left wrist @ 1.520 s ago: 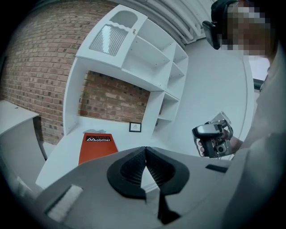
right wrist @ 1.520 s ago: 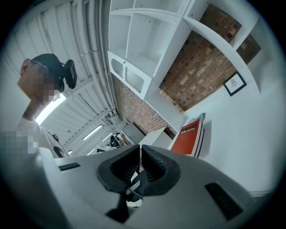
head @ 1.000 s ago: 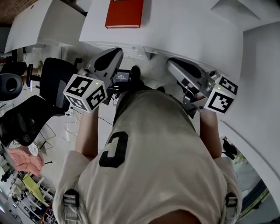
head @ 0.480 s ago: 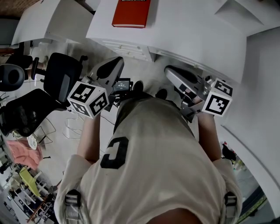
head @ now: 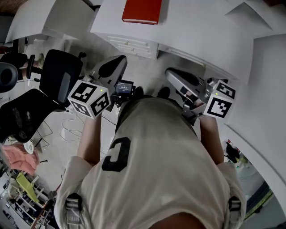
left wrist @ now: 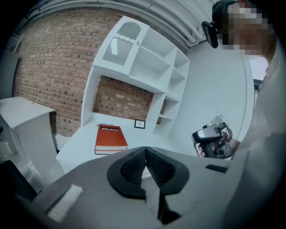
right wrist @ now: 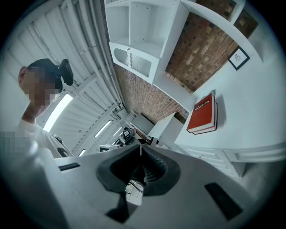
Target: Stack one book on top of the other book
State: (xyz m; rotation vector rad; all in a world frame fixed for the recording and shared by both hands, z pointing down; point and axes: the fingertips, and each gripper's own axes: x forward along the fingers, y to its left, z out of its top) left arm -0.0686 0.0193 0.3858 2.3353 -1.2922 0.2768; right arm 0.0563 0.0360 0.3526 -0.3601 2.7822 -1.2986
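The left gripper and right gripper both have their jaws pressed together on nothing, well short of the desk. The red book lies near the desk's front edge; whether a 2nd lies beneath is unclear. Spread the jaws early and approach level.

Beige T-shirt, black emblem, perhaps grey shoulder straps.
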